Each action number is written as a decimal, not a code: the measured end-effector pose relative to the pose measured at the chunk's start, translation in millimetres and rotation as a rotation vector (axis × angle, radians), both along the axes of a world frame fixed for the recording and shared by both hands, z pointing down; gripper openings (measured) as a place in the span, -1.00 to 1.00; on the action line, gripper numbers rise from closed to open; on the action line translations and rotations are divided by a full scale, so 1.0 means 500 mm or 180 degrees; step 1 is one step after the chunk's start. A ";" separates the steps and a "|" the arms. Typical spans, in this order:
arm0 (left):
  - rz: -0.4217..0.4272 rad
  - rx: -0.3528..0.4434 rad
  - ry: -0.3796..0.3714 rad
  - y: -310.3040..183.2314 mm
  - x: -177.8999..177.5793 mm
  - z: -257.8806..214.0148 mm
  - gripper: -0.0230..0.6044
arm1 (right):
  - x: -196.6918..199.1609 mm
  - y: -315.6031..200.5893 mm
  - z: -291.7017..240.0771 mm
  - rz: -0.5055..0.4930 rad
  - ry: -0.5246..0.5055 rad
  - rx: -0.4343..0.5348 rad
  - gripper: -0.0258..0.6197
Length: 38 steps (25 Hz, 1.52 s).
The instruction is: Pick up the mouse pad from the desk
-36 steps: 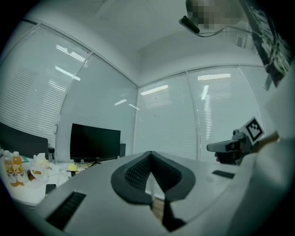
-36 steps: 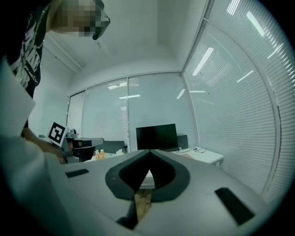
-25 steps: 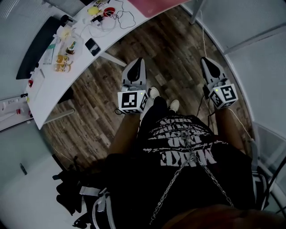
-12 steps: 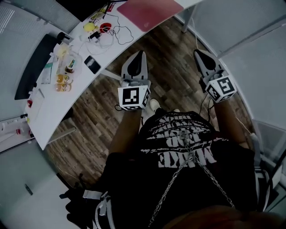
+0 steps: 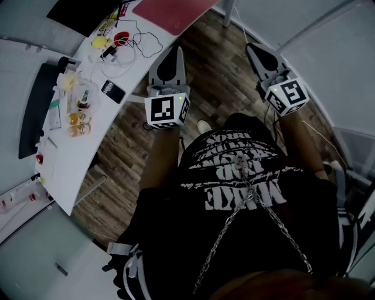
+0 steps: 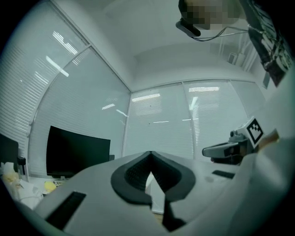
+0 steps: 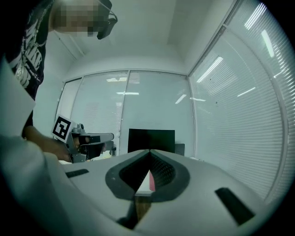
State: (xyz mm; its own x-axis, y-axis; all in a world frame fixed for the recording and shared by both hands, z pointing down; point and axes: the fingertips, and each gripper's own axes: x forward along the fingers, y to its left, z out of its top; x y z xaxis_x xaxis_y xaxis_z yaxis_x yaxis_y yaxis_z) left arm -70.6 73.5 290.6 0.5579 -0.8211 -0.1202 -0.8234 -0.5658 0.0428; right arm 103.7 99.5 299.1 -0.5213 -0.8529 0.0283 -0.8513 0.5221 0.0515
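The red mouse pad (image 5: 173, 12) lies flat on the white desk (image 5: 70, 158), at its far end in the head view. My left gripper (image 5: 176, 50) is held level over the wooden floor, its tip just short of the desk edge near the pad. My right gripper (image 5: 251, 47) hangs further right, off the desk. Both are shut and empty: the jaws meet at a point in the left gripper view (image 6: 150, 153) and in the right gripper view (image 7: 149, 151). A pink sliver of the mouse pad (image 7: 150, 180) shows below the right jaws.
The desk carries a black keyboard (image 5: 32, 117), a phone (image 5: 112, 91), tangled cables (image 5: 137, 44), small bottles (image 5: 76, 120) and a dark monitor (image 5: 82, 14). Glass walls with blinds (image 7: 239, 101) enclose the room. A desk leg (image 5: 227, 14) stands near the right gripper.
Both grippers have risen and moved forward toward the desk end. The desk and mouse pad have slid left and up in the head view. Both jaws stayed shut.
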 end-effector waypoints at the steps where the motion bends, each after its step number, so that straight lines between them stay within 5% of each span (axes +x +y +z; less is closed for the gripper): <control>1: 0.0039 -0.0008 0.0005 -0.005 0.005 0.004 -0.90 | 0.000 -0.001 -0.001 0.0017 0.0023 0.0006 -0.94; 38: -0.0023 -0.0348 -0.0085 -0.156 0.106 0.072 -0.90 | 0.144 -0.146 0.050 0.0133 -0.0002 -0.0162 -0.94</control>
